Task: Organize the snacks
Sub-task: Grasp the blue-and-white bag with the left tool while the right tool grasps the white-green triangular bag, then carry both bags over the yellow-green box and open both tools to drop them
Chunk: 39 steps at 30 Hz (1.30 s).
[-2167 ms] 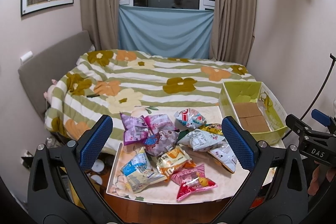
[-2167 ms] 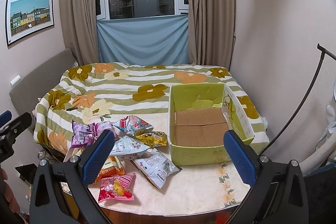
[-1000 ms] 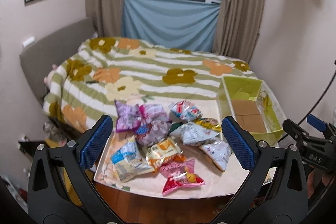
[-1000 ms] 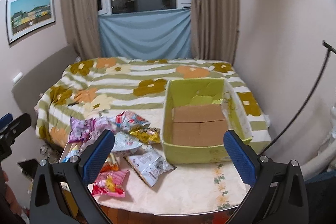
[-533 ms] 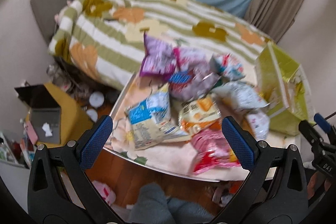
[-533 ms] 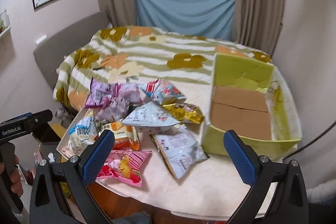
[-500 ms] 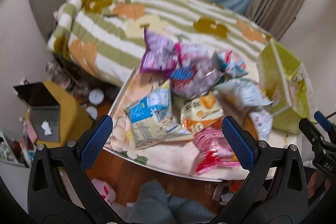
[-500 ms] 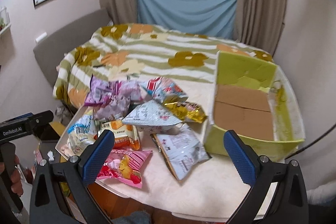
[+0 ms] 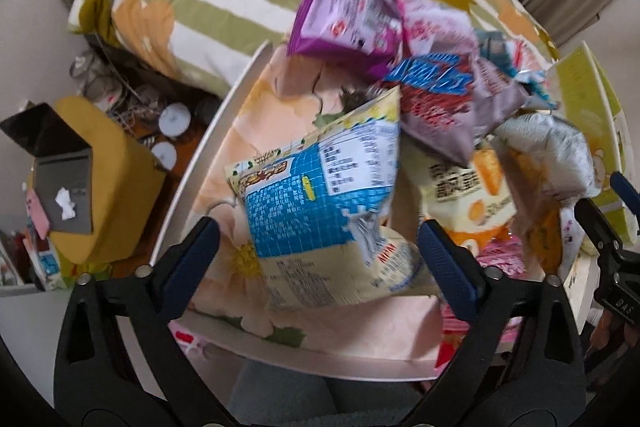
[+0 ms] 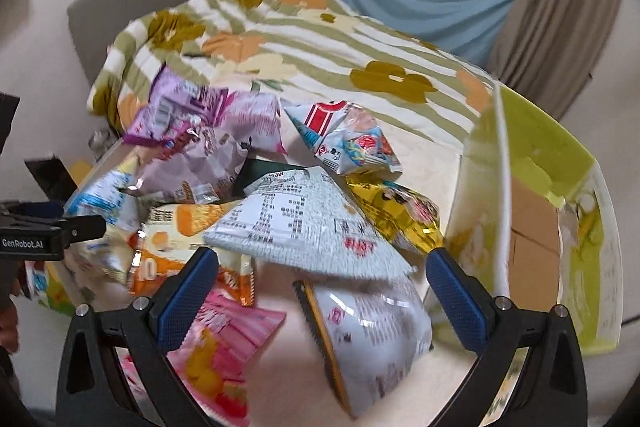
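Over the floral table (image 9: 240, 131), the left gripper (image 9: 318, 259) is closing its jaws astride the blue-and-cream snack bag (image 9: 320, 195), pads clear of it, with the purple bag (image 9: 344, 15) behind that bag.

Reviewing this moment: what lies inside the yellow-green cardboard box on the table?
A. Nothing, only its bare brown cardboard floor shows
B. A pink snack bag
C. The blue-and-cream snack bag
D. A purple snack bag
A. In the right wrist view the yellow-green cardboard box shows only bare brown floor, while the snack bags lie on the table beside it.
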### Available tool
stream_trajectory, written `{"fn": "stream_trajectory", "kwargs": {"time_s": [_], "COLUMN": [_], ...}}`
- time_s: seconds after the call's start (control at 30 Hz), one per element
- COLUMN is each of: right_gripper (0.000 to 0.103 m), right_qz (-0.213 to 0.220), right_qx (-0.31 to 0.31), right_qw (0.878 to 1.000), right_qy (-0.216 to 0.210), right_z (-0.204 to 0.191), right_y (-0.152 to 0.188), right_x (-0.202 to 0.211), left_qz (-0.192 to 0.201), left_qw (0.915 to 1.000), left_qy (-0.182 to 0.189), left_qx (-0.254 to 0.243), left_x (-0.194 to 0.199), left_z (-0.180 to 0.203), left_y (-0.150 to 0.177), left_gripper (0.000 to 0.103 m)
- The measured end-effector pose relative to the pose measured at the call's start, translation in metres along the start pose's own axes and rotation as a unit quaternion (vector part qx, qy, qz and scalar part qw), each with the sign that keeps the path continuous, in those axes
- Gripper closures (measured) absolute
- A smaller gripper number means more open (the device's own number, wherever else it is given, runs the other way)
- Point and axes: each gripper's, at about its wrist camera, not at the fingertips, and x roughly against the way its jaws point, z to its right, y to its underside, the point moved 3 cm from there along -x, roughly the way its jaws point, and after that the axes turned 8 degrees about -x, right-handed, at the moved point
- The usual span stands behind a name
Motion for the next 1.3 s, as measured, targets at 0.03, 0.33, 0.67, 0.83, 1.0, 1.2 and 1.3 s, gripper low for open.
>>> {"fn": "stream_trajectory", "kwargs": {"time_s": [0.03, 0.33, 0.67, 0.83, 1.0, 1.2, 1.3], "right_gripper": [0.0, 0.0, 0.033, 0.06, 0.065, 0.067, 0.067], "right_qz": [-0.002, -0.019, -0.041, -0.047, -0.04, -0.017, -0.006], "right_qx": [0.01, 0.068, 0.074, 0.065, 0.04, 0.004, -0.013], "right_qw": [1.0, 0.997, 0.995, 0.996, 0.998, 0.998, 0.998], "right_qy": [0.002, -0.009, -0.043, -0.039, -0.041, -0.057, -0.067], "right_z": [-0.001, -0.012, -0.023, -0.022, -0.016, -0.01, -0.008], "right_y": [-0.001, -0.012, -0.014, -0.013, -0.013, -0.018, -0.021], "right_x": [-0.005, -0.04, -0.06, -0.062, -0.057, -0.035, -0.019], "left_qz": [-0.005, -0.035, -0.027, -0.019, -0.01, 0.017, 0.034], "left_qw": [1.0, 0.998, 0.9977, 0.9979, 0.9981, 0.9981, 0.9976], "left_qy": [0.006, 0.051, 0.062, 0.062, 0.061, 0.055, 0.049], "left_qx": [0.004, 0.008, 0.006, 0.001, -0.006, -0.024, -0.035], "left_x": [-0.005, -0.034, -0.027, -0.018, -0.005, 0.026, 0.045], "left_z": [-0.002, -0.002, -0.007, -0.005, -0.001, 0.002, 0.003], "left_y": [-0.001, -0.006, -0.009, -0.002, -0.001, -0.004, -0.009], "left_gripper": [0.008, 0.044, 0.05, 0.05, 0.051, 0.051, 0.051]}}
